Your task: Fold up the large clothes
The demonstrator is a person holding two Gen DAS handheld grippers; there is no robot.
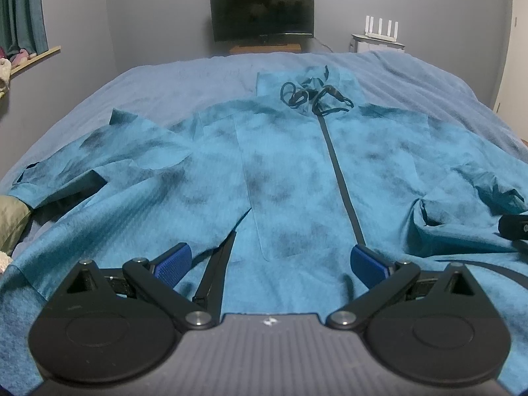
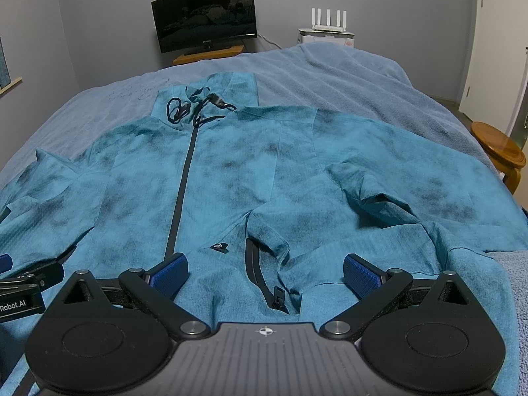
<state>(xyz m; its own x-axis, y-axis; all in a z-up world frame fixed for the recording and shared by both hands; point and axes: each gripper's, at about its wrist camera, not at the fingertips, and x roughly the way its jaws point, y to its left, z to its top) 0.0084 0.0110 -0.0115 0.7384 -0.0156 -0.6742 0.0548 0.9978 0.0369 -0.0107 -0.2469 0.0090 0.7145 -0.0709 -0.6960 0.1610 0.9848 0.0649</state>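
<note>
Both claws spread wide, gripping nothing.
I see my left claw (image 1: pixel 270 260) and right claw (image 2: pixel 264 272) poised over the teal jacket's (image 1: pixel 290 171) hem on the bed (image 1: pixel 198 76).

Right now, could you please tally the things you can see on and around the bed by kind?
Jacket: 1
Monitor: 1
Router: 1
Stool: 1
Grippers, left and right: 2
Total: 6
</note>
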